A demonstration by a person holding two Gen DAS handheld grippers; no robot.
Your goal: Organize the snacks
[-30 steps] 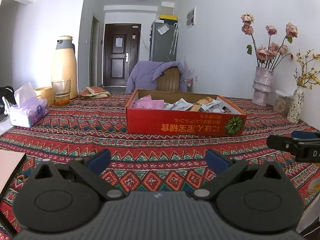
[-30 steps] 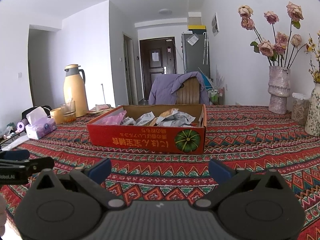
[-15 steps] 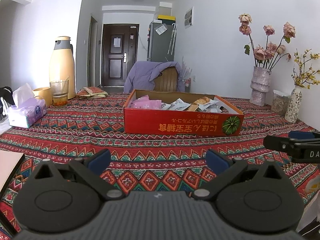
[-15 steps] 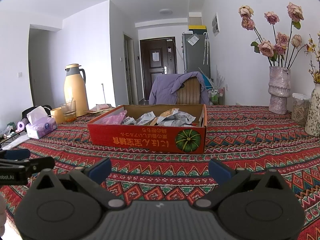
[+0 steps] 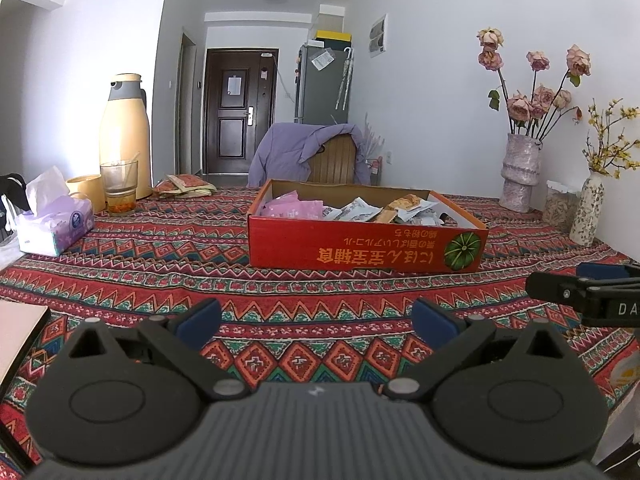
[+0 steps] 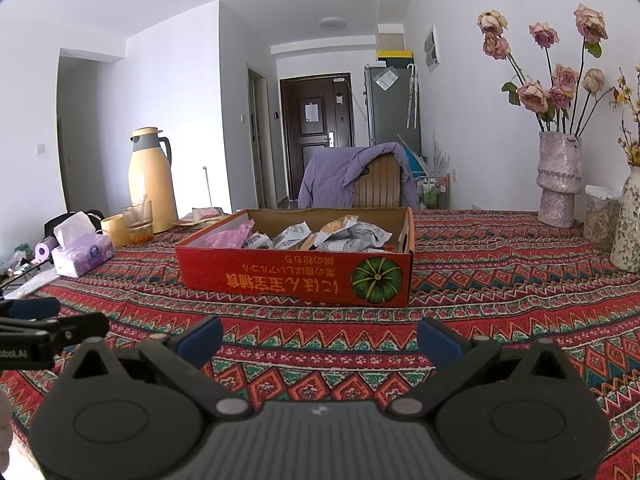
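Blue-padded left hand-held gripper [image 5: 316, 320] and right hand-held gripper [image 6: 320, 334] gape wide, empty, above the tablecloth [image 6: 480, 300].

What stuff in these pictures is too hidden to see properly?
- Snack packets at the bottom of the red cardboard box: hidden by its front wall, both views.
- Pink flat object: cut off by the left wrist view's left edge.
- Right hand-held gripper: cut off at that view's right edge.
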